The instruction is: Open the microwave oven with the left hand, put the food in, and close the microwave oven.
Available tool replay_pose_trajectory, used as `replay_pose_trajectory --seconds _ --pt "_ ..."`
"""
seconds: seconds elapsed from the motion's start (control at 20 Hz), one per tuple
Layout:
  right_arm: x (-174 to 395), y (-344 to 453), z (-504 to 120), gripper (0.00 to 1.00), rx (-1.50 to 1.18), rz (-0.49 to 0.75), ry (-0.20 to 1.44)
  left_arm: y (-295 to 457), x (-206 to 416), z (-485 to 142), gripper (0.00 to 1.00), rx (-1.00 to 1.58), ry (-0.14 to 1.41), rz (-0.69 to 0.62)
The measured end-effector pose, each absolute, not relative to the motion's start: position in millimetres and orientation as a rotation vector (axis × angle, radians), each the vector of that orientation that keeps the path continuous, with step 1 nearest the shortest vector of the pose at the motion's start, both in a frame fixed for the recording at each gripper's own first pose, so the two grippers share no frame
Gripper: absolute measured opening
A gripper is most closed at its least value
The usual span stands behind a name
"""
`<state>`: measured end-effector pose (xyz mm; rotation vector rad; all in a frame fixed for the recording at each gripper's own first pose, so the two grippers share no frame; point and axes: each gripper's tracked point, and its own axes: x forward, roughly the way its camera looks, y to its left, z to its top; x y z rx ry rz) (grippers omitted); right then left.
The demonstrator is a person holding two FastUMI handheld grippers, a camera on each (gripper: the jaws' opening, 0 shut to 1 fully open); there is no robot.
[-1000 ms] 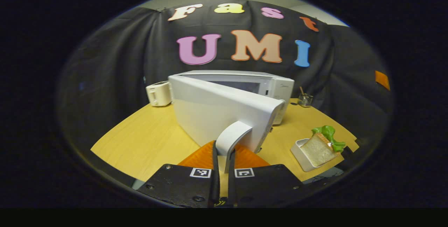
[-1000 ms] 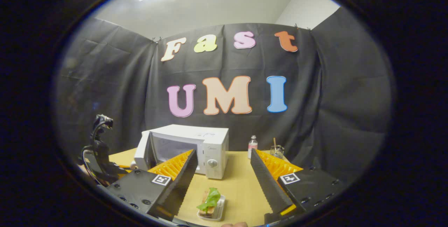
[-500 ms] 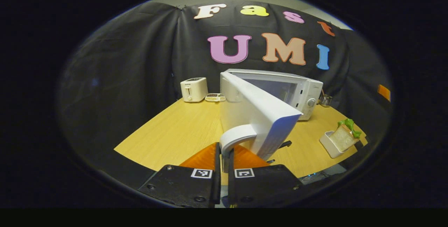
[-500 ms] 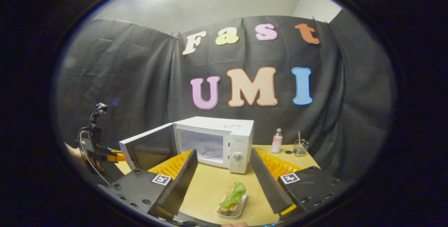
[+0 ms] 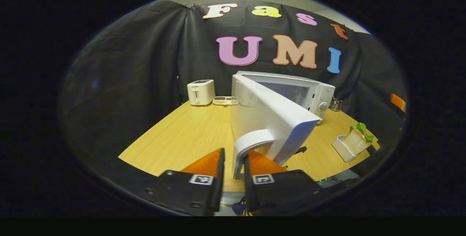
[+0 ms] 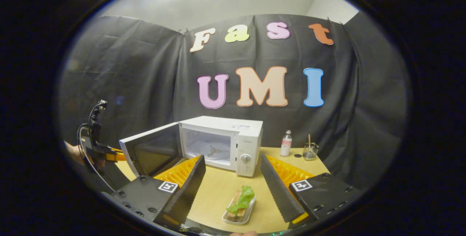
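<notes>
The microwave (image 6: 233, 143) door (image 6: 151, 152) stands open with the left gripper (image 5: 232, 172) released around its handle (image 5: 249, 145), while the food (image 6: 240, 205) waits untouched at 6 o'clock between the spread-open right gripper (image 6: 233, 181).

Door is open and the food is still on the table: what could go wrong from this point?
1. The left hand-held gripper has its fingers loosened around the door handle; the microwave door may drift back unheld.
2. The open door juts out over the table, so the right hand-held gripper could clip it on the way in.
3. Lettuce sits loosely on the sandwich in the white tray; a tilted lift could spill it.
</notes>
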<state>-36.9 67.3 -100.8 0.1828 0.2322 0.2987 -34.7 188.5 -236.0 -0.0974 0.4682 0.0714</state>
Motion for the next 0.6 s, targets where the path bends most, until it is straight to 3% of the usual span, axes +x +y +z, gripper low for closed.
replay_pose_trajectory --seconds 0.15,0.2,0.6 --pt "-38.8 69.2 -107.9 0.96 0.168 0.313 0.254 175.7 -48.0 -237.9 1.00 -0.075 0.519 0.044" --pt "-39.3 69.9 -110.7 0.93 0.164 0.317 0.262 174.8 -50.7 -236.8 1.00 -0.022 0.514 0.037" --pt "-41.9 76.7 -122.3 0.93 0.155 0.334 0.285 160.3 -82.8 -202.8 0.99 -0.020 0.487 0.017"
